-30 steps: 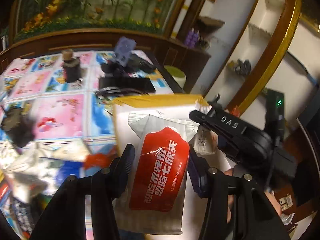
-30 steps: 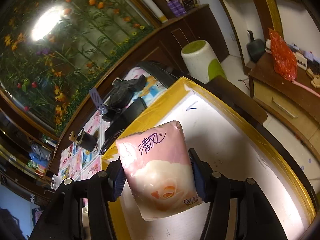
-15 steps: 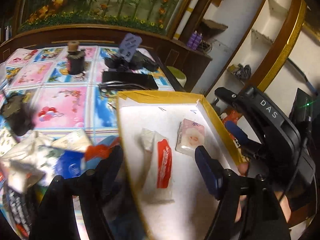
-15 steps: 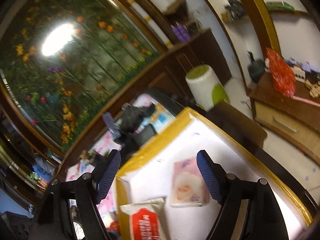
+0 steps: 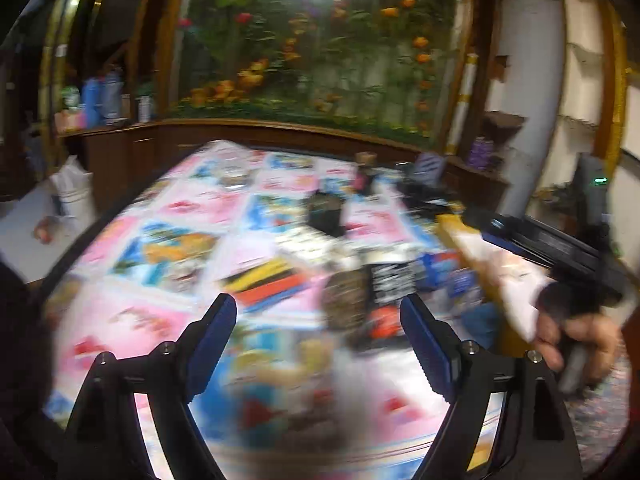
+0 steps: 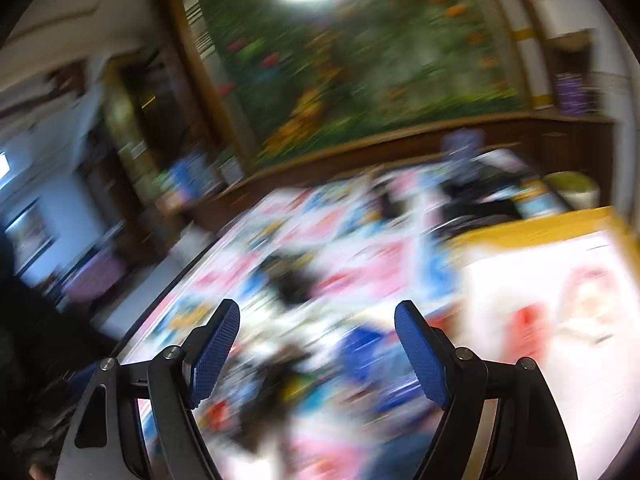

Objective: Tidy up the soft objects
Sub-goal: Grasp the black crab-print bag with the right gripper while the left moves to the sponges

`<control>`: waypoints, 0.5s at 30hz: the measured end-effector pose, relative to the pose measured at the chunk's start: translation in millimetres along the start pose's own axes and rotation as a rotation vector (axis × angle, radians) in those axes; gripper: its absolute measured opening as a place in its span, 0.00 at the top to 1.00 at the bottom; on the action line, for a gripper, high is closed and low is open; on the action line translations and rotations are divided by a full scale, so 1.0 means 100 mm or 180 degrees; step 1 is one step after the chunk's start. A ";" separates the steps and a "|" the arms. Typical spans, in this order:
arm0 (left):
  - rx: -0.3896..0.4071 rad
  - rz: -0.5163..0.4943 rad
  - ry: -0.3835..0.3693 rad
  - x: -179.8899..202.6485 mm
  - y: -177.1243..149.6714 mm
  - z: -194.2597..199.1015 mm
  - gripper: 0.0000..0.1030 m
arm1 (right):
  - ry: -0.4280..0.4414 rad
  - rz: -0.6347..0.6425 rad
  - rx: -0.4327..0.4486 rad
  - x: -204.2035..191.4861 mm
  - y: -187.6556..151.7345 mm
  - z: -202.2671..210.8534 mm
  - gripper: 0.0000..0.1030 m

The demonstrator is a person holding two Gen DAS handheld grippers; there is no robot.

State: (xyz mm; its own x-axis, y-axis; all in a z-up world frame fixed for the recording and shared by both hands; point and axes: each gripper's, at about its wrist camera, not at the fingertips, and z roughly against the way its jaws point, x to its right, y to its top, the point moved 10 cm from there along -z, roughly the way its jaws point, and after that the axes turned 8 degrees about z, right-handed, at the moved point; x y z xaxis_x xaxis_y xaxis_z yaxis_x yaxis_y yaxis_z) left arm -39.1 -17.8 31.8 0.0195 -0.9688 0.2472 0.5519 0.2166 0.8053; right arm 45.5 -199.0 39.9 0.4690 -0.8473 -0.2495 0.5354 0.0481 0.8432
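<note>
While both views are smeared by motion blur, the left gripper (image 5: pixel 318 320) shows its blue-padded jaws spread wide with nothing between them, hanging above the table (image 5: pixel 192 208), which is covered in a pink-and-blue cartoon-print cloth. Ahead of it lies a loose heap of soft packets (image 5: pixel 376 280) in black, blue, red and yellow wrappers; single packets cannot be told apart. To the right of the heap stands the yellow-rimmed white box (image 5: pixel 500 268), and beside it a hand (image 5: pixel 576 340) grips the black handle of the right gripper. In the right wrist view the right gripper (image 6: pixel 316 330) also has its jaws spread and empty, over the same heap. The box (image 6: pixel 540 220) sits at the right edge there, with a red-labelled pouch (image 6: pixel 526 320) and a pale pink tissue pack (image 6: pixel 588 300) lying side by side inside it.
</note>
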 end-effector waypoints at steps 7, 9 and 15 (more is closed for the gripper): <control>-0.0115 0.0293 0.0337 -0.67 -0.22 -0.16 0.19 | 0.0044 0.0253 -0.0779 -0.79 -0.71 -0.57 0.18; -0.0141 0.0299 0.0360 -0.72 -0.27 -0.23 0.19 | 0.0019 0.0260 -0.0865 -0.80 -0.75 -0.65 0.18; -0.0108 0.0235 0.0287 -0.77 -0.33 -0.18 0.19 | -0.0095 0.0183 -0.1219 -0.73 -0.89 -0.98 0.16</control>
State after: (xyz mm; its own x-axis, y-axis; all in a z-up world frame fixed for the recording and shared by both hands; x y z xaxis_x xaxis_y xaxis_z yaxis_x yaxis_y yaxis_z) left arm -43.3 47.5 -23.4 0.1353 -0.9576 0.2543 0.5740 0.2849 0.7677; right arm 32.4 -89.4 -63.2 0.4882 -0.8522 -0.1882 0.7349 0.2852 0.6153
